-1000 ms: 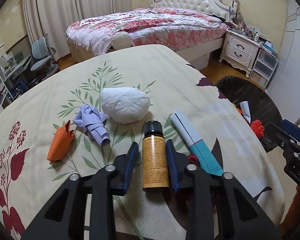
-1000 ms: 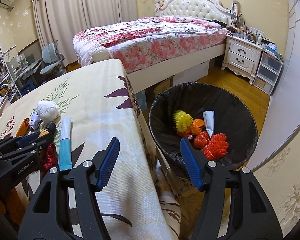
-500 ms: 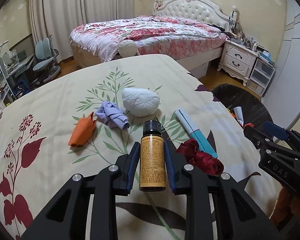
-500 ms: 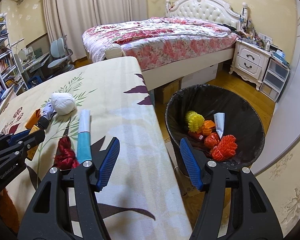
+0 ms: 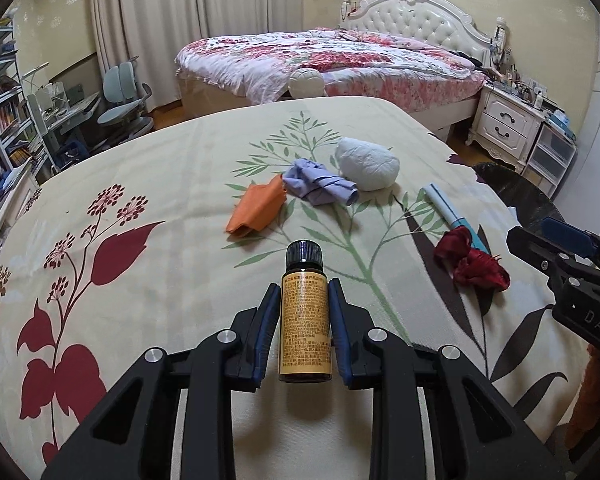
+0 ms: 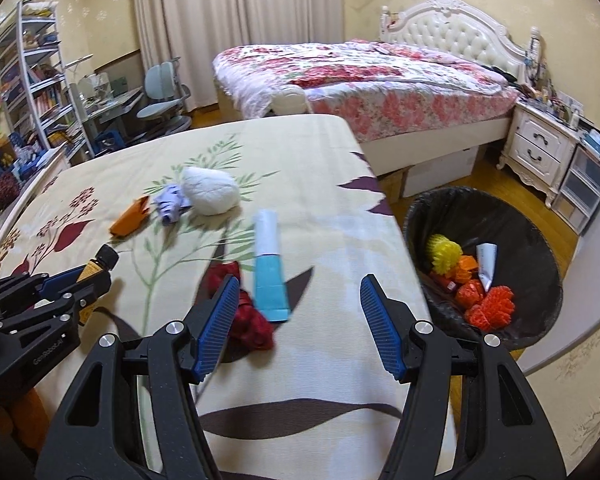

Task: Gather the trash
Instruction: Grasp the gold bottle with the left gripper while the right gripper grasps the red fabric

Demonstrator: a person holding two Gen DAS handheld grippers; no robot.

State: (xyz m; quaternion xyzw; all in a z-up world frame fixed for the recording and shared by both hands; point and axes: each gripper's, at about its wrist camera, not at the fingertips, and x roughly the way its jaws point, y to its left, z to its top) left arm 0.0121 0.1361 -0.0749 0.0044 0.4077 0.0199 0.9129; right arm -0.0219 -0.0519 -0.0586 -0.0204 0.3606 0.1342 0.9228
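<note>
The left gripper (image 5: 304,320) clamps a brown bottle (image 5: 305,320) above the worktop (image 5: 160,184). The right gripper (image 6: 300,320) hangs open over a red wrapper (image 6: 252,316), beside the bin (image 6: 540,248).

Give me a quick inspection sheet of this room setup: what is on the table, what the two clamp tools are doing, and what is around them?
Surface: table under a cream cloth printed with leaves.
Job's things: crumpled orange paper, crumpled lilac paper, white paper wad, white and teal tube, dark red crumpled scrap, all lying on the cloth; black-lined bin beside the table holds yellow, orange and white scraps.
Clutter: nothing seen.
Grippers: left gripper shut on a small brown bottle with a yellow label; right gripper open, empty, above the cloth near the red scrap.
Cables: nothing seen.
Surroundings: floral bed, white nightstand, bookshelf, grey chair.
</note>
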